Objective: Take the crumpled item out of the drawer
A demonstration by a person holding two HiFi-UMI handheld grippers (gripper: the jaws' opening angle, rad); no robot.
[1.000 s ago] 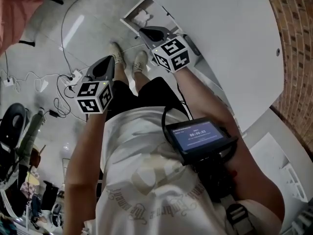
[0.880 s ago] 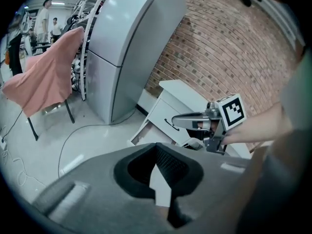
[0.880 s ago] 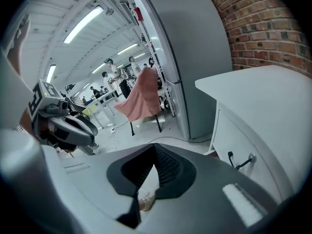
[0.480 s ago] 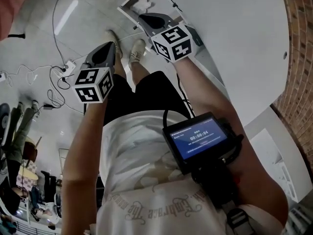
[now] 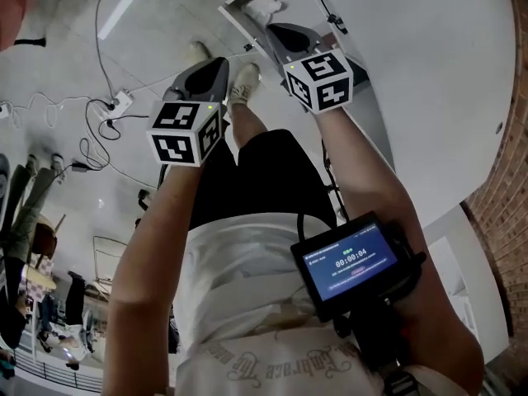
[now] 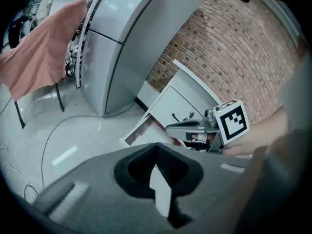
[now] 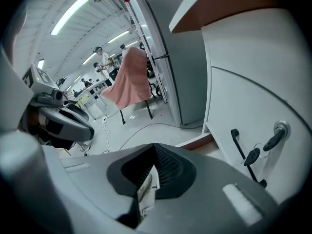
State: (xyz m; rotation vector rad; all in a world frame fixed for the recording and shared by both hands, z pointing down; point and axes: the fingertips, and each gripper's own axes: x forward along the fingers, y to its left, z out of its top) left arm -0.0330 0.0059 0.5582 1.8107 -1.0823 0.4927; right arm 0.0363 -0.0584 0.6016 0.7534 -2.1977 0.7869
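Shifted rightward across the head view since a second ago, leaving the right gripper (image 5: 274,30) just below the open drawer (image 5: 233,21) and the left gripper (image 5: 216,63) out over the floor (image 5: 157,23). Same view: white crumpled item (image 5: 266,7) lying inside the drawer, untouched. Left gripper view: jaws pressed together save a thin slit, gripping nothing; drawer pulled out low on a white cabinet (image 6: 181,100). Right gripper view: likewise closed to a sliver, nothing held; drawer rim beside a cabinet handle (image 7: 238,147). Looks like the approach step. Next, probably: spread the right jaws wide, dip into the drawer, close on the crumpled item.
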